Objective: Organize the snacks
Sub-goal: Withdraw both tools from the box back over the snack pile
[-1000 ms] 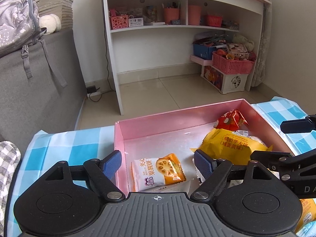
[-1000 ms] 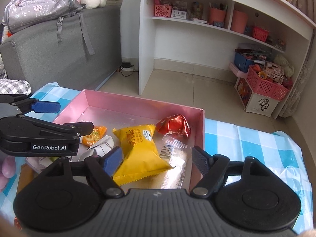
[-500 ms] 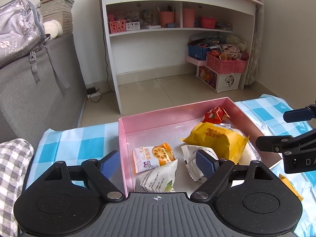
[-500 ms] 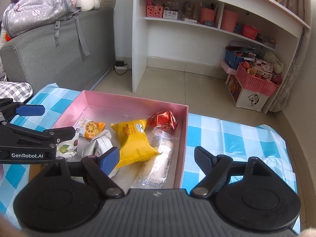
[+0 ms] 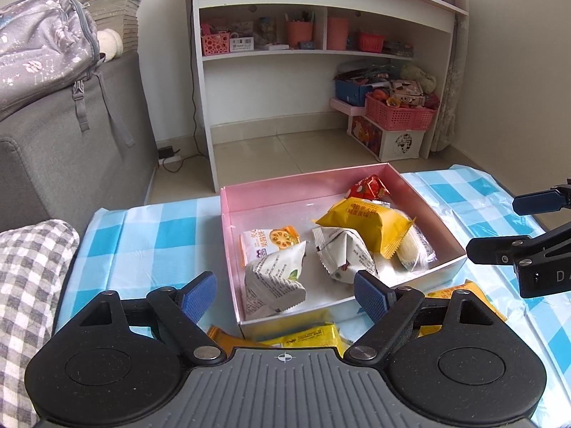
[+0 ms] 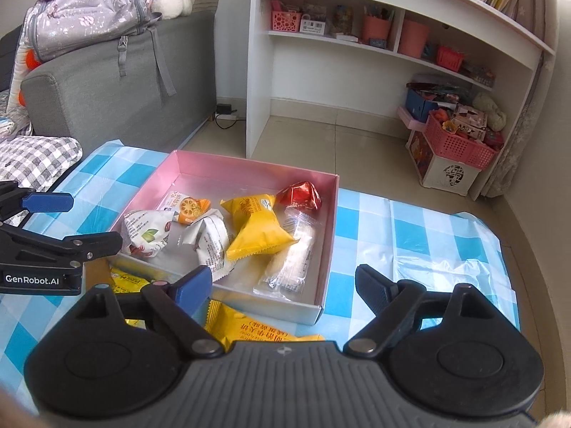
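A pink box stands on the blue-checked tablecloth. Inside lie a yellow packet, a red packet, an orange-and-white cracker packet, two white packets and a clear-wrapped bar. More yellow packets lie loose in front of the box. My left gripper hangs open above the box's near left corner, holding nothing. In the right wrist view my right gripper hovers over the near wall of the box. Its jaws are opening and nothing is between them.
A grey sofa with a backpack stands at the left. A white shelf unit and a pink basket are on the floor beyond the table. Grey checked fabric lies at the table's left edge.
Both grippers have drawn back and up from the box, so the whole box and the loose yellow packets in front of it now show. The right jaws have spread wider.
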`<state>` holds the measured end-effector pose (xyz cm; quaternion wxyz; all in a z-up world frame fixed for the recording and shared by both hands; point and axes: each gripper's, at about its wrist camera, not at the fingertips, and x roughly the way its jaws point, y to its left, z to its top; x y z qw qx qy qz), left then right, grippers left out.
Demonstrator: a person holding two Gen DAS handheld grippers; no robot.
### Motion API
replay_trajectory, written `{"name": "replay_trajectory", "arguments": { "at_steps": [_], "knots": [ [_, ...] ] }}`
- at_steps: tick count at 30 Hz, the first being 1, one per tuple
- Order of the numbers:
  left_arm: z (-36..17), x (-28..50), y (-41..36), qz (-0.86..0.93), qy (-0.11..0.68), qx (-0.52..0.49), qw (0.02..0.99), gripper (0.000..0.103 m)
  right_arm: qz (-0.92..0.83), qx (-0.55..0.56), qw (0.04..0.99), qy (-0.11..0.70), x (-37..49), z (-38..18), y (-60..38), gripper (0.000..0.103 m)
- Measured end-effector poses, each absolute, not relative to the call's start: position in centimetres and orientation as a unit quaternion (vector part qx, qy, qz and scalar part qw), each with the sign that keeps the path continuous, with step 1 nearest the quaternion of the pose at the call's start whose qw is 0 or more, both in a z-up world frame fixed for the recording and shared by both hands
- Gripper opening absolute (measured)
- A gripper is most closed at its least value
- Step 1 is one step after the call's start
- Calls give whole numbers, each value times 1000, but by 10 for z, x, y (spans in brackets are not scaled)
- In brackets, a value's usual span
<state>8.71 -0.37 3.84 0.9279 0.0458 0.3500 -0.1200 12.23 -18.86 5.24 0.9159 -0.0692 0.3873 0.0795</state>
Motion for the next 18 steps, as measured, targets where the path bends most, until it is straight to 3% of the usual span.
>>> {"name": "replay_trajectory", "arguments": {
  "at_steps": [18],
  "knots": [
    [46, 21, 9, -124, 382, 57, 914, 95, 100, -63, 909, 399, 74, 56, -178, 96]
  ]
}}
